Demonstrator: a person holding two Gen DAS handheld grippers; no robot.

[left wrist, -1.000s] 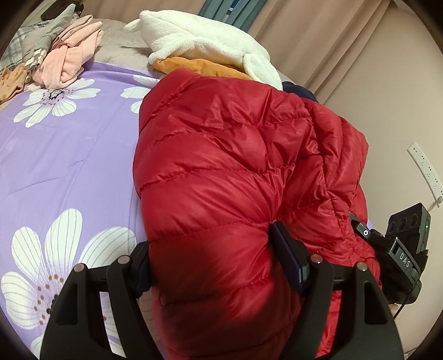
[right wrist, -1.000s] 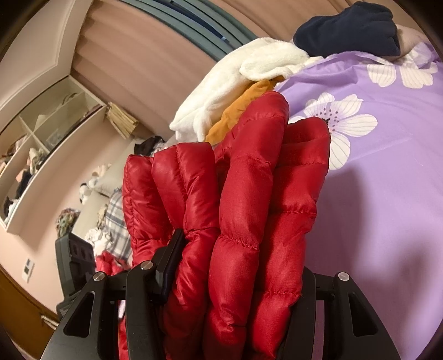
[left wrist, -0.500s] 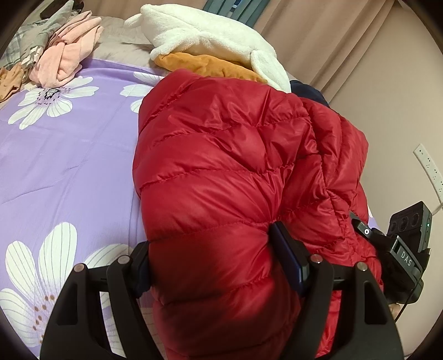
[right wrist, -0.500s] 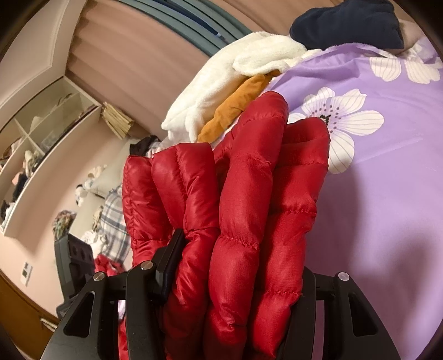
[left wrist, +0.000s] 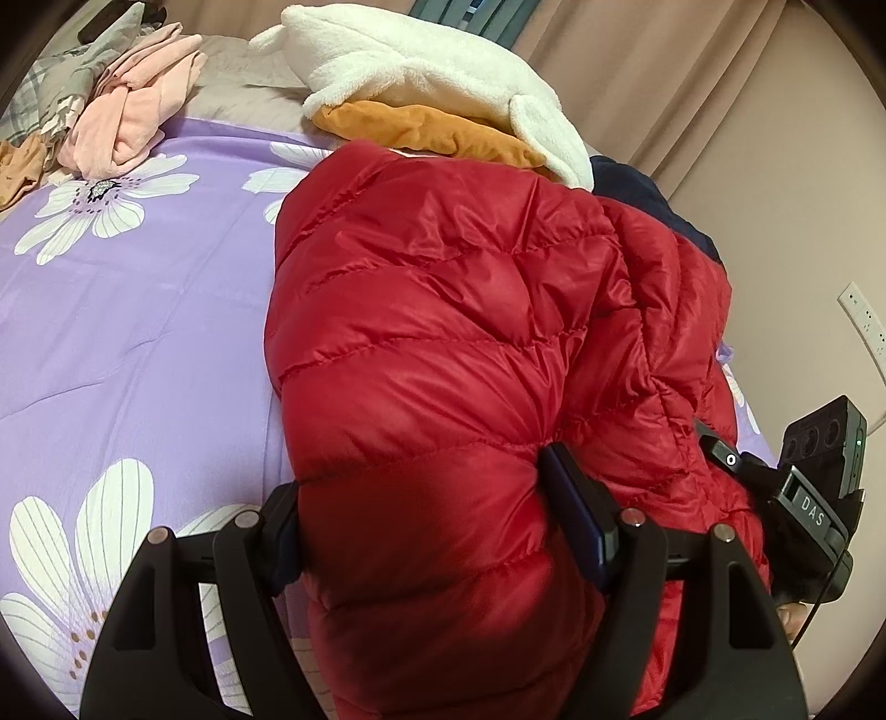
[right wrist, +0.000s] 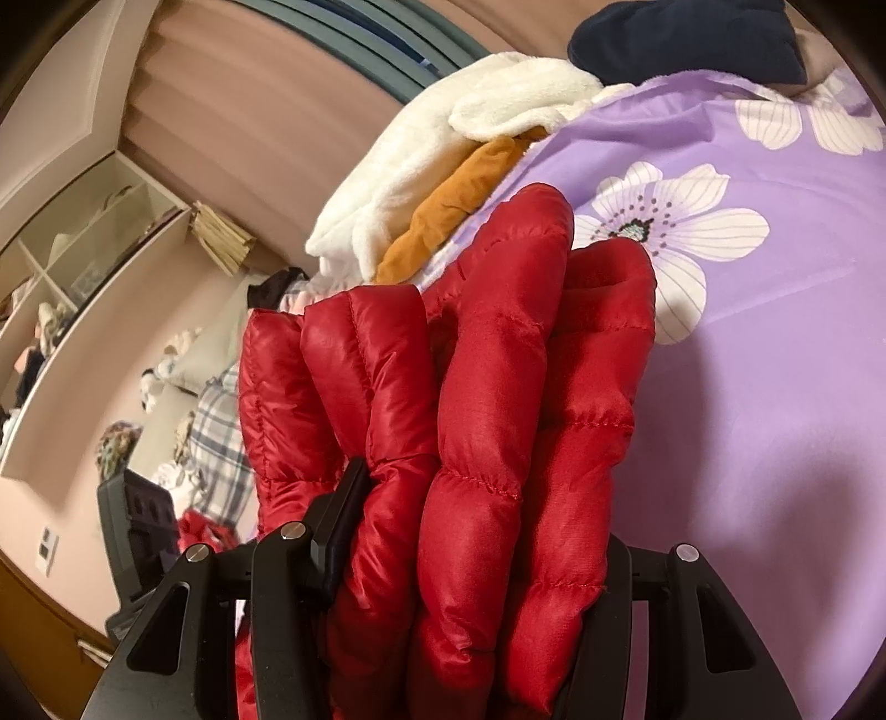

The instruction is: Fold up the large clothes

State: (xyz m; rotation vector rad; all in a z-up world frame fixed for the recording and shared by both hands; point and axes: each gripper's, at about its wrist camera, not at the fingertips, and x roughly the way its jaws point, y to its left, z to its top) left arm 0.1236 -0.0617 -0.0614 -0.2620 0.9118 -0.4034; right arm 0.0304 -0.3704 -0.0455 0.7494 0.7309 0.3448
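Red quilted nylon fills both my views: the down jacket (left wrist: 443,343) lies bunched on the purple flowered bedspread (left wrist: 138,332), toward the side of the bed near the wall. My left gripper (left wrist: 426,531) is pinching a thick padded fold of it, one finger pressed into each side. My right gripper (right wrist: 476,543) clamps several stacked layers of the jacket (right wrist: 487,415), which stand up between its fingers. From the left wrist I see the right gripper's body at the jacket's far edge. Beyond the jacket sits a pile: a white fleece (left wrist: 432,77) on top of a mustard garment (left wrist: 426,130), with a navy piece (right wrist: 686,39) just beside them. A pink garment (left wrist: 133,122) lies well apart at the far corner.
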